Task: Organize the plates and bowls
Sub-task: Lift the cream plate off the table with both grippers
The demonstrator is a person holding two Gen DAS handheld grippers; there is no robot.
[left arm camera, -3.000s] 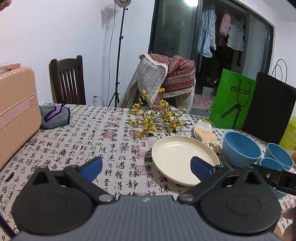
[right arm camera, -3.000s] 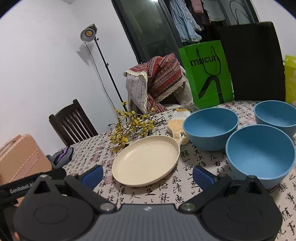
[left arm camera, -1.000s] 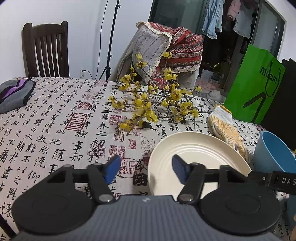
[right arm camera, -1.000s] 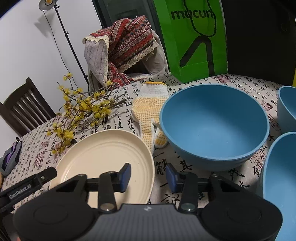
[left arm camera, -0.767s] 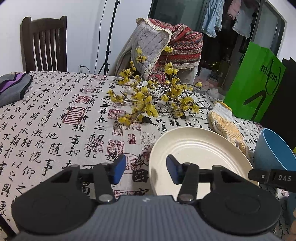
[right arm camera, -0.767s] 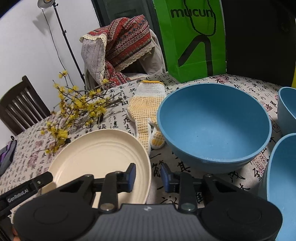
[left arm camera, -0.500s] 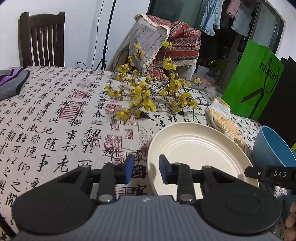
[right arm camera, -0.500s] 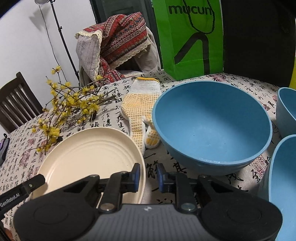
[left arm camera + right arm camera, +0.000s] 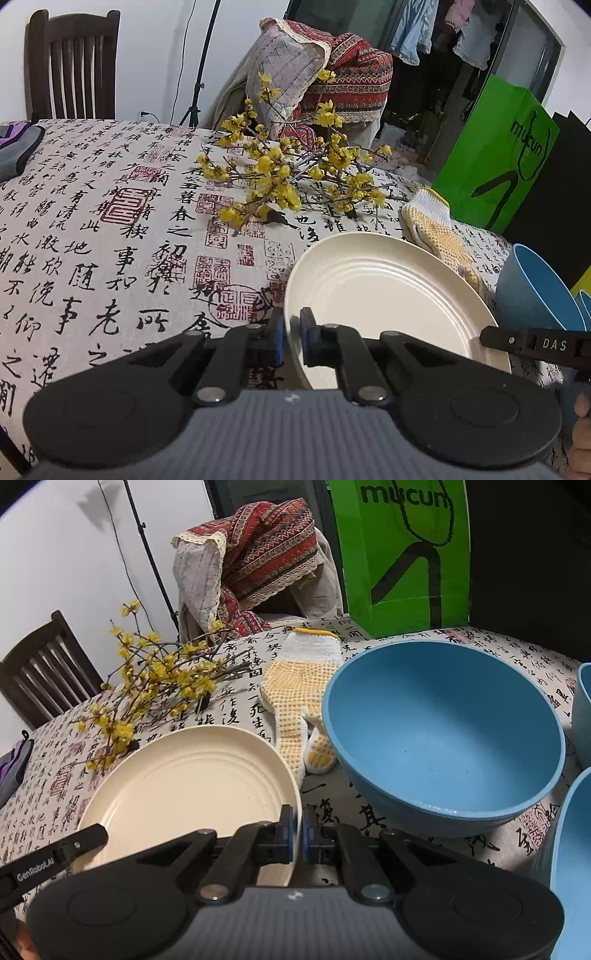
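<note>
Fingers (image 9: 277,334) of our left gripper (image 9: 291,332) and right gripper (image 9: 297,830) squeezed the cream plate (image 9: 388,291) at its two lower edges.

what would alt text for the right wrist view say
The right hand-held gripper is shut on the right rim of a cream plate on a calligraphy-print tablecloth. A large blue bowl sits to the right, a dotted glove and yellow flowering branches behind.
</note>
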